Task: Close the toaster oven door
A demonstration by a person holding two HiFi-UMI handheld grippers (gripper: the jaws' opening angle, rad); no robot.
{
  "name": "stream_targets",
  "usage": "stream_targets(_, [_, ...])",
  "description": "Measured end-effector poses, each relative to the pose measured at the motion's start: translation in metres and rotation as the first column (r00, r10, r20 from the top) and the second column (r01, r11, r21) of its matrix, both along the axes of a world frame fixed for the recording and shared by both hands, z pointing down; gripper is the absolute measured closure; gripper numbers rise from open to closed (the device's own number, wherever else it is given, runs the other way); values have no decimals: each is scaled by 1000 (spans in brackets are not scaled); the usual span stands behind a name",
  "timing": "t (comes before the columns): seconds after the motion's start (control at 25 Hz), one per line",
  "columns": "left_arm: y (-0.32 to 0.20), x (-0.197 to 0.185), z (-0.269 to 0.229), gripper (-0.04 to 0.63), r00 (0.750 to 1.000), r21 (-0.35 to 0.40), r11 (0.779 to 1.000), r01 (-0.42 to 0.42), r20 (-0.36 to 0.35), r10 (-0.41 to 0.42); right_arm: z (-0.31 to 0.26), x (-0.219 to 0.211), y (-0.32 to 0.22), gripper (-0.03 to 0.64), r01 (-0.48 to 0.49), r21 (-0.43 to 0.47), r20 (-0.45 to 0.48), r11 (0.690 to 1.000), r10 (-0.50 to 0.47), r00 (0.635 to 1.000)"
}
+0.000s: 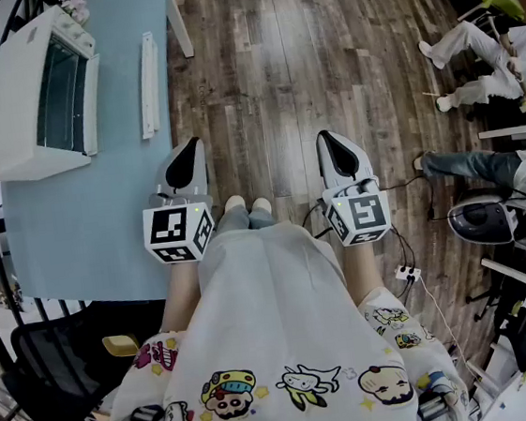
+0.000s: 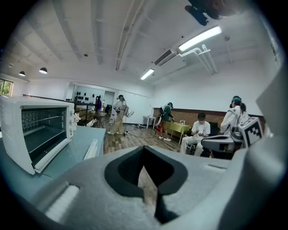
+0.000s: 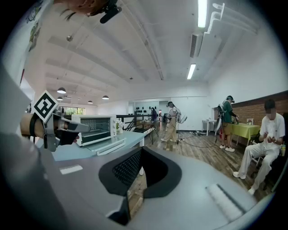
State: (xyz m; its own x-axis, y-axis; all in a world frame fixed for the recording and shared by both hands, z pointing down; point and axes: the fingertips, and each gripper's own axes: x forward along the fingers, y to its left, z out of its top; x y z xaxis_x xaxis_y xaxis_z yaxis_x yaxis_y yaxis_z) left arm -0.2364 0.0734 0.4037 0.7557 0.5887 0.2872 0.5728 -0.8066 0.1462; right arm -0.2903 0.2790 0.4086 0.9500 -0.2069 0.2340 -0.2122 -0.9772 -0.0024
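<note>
- Plainly, the white boxy metal toaster oven (image 1: pixel 16 110) lies ahead and to the left of both tools, on the pale blue smooth counter (image 1: pixel 86 234), with its mouth facing rightward toward the wooden plank floor (image 1: pixel 266 72).
- Its glass door seems dropped flat on the counter. The long white handle bar (image 1: pixel 148 84) marks its free edge, and its long axis runs straight away from the person.
- The left tool (image 1: pixel 188 152) is the nearer one. It hovers at the counter's edge, below the handle in the head view and well apart from it.
- The right tool (image 1: pixel 331 142) hangs over the floor, farther off.
- Both tools have their jaws together with nothing between them, grey moulded shells around dark pads.
- I judge that closing calls for a reach forward, then lifting the bar up and leftward.
</note>
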Motion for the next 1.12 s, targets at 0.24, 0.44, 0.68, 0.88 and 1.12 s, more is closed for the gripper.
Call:
stream_targets(0.24, [7,2,-6,592,1000,-10,1000,18,-22,-18,-4,2,11,607,-4,9,-13,1000,4,1000])
stream_targets(0.44, [10,8,-7,588,999,-20,999,28,-18,-28,-4,10,15,602,14,26,-1,1000,-14,1000])
stream_targets(0.68, [11,35,1,574,999,-3,999,42,-9,-42,4,38,13,554,40,73,31,997,-42,999])
stream_targets(0.88, [19,81,8,554,999,-5,999,39,-4,-39,11,81,24,536,27,83,51,996,-31,998])
stream_targets(1.12, [25,157,11,528,1000,-8,1000,29,0,-29,16,153,27,515,24,80,67,997,-30,997])
